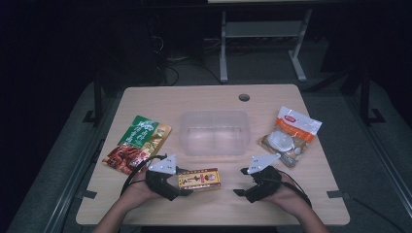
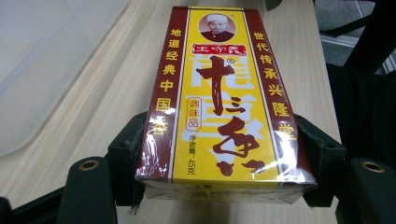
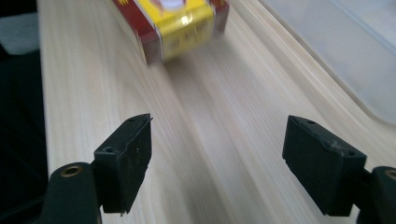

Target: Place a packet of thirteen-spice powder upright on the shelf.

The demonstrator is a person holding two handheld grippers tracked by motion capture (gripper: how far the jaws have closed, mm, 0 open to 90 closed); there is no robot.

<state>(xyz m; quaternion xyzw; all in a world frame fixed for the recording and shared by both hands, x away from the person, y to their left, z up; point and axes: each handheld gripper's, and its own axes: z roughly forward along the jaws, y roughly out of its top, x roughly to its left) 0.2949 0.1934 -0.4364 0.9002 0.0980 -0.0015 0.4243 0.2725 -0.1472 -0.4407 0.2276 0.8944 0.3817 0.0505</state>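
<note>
The red-and-yellow film-wrapped rectangular spice box sits near the table's front edge, just in front of the clear plastic tub, with its near end clamped between the black pads of the left gripper; the jaws press on both long sides. The right gripper stands wide open with nothing between its pads, pointing at the box's far end (blurred in its own view) across a stretch of bare wood.

The slick wrap is the likely trouble: held only by one end, the box could pivot or slip out if lifted quickly, and a tilted box might catch the tub's rim.

Room is decent. The light wooden table lies open between the grippers; the green-and-red snack pouch lies to the left, the orange-and-white bag to the right, both apart from the tub.
</note>
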